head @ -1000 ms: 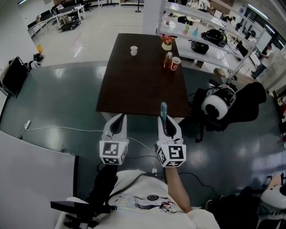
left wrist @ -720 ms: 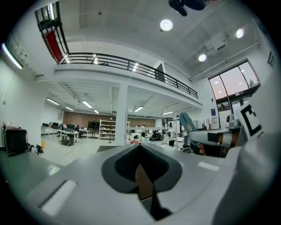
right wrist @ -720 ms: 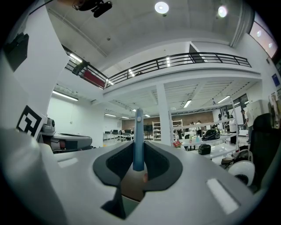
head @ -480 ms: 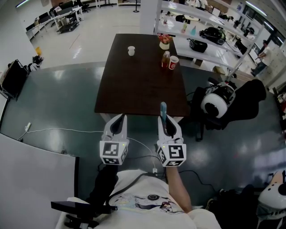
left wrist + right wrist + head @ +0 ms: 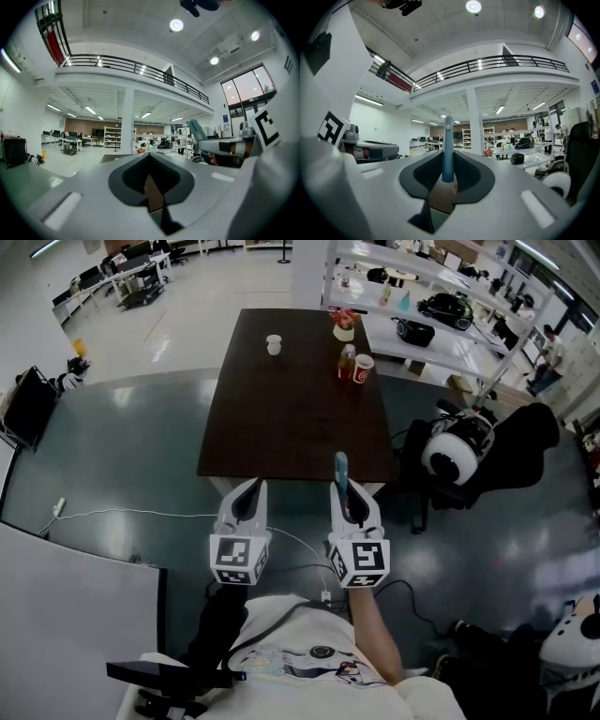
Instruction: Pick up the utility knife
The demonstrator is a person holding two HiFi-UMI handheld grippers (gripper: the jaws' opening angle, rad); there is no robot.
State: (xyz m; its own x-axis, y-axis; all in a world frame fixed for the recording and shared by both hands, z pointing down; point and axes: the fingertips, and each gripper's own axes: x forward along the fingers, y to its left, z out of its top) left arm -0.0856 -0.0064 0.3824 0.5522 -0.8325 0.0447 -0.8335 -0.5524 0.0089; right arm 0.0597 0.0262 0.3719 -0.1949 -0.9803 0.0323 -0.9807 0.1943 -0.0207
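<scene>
- Utility knife (image 5: 447,150): smooth blue plastic handle, slight sheen.
- Right gripper (image 5: 345,495) and left gripper (image 5: 251,493): light grey moulded plastic shells, matt; inner jaw faces dark, matt, rubber-like.
- Marker cube (image 5: 359,562) on each gripper: white faces with black print, matt.
- Table (image 5: 291,399): dark brown wood-look top, smooth, low sheen.
- Floor (image 5: 122,465): dark green coating, glossy, with light reflections.
- Shirt (image 5: 300,657): white cloth, matt, printed.

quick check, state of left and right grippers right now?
Left gripper: closed, nothing between its jaws.
Right gripper: closed on the blue utility knife, which sticks out past the jaw tips.
</scene>
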